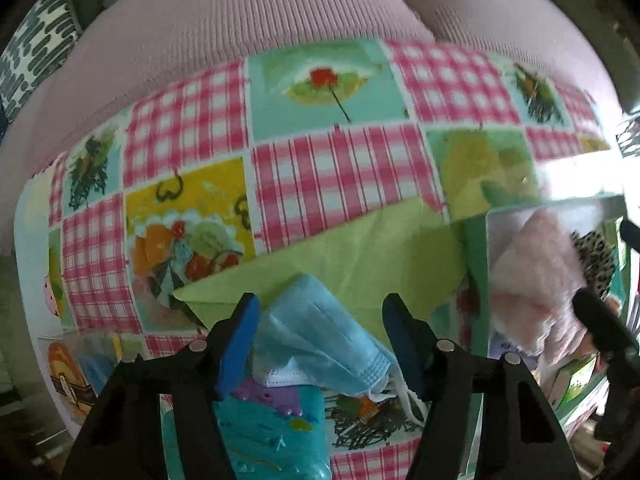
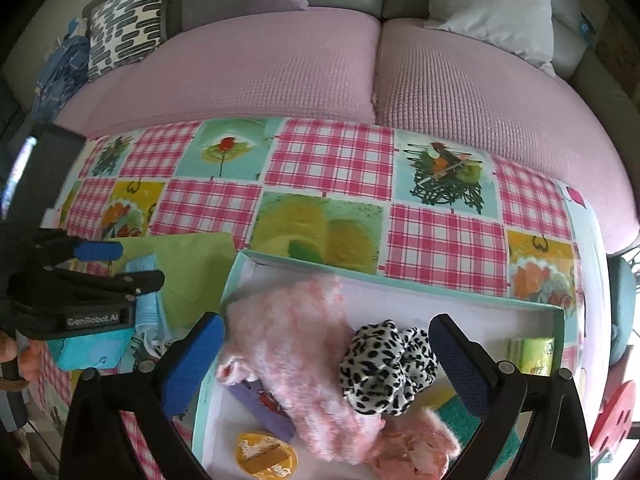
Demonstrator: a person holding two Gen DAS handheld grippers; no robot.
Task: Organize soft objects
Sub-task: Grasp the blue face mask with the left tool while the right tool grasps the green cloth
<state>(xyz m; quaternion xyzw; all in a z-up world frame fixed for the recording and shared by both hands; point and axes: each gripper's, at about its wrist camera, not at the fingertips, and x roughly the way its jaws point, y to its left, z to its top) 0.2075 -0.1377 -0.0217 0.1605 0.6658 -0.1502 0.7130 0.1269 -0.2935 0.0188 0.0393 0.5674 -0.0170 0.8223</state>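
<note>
A light blue face mask (image 1: pixel 320 344) lies on a green cloth (image 1: pixel 360 256) on the patchwork table. My left gripper (image 1: pixel 320 340) is open with its blue pads either side of the mask; it also shows in the right wrist view (image 2: pixel 100 264). My right gripper (image 2: pixel 328 364) is open above a white box with a teal rim (image 2: pixel 400 286). In the box lie a fluffy pink sock (image 2: pixel 304 336), a leopard-print scrunchie (image 2: pixel 384 364) and a pink fuzzy item (image 2: pixel 416 448). The box also shows in the left wrist view (image 1: pixel 488 264).
A turquoise plastic case (image 1: pixel 272 432) lies under the left gripper. The box also holds a purple card (image 2: pixel 260 408), a yellow round item (image 2: pixel 266 458) and a green pack (image 2: pixel 530 354). A pink sofa (image 2: pixel 280 68) with cushions stands behind the table.
</note>
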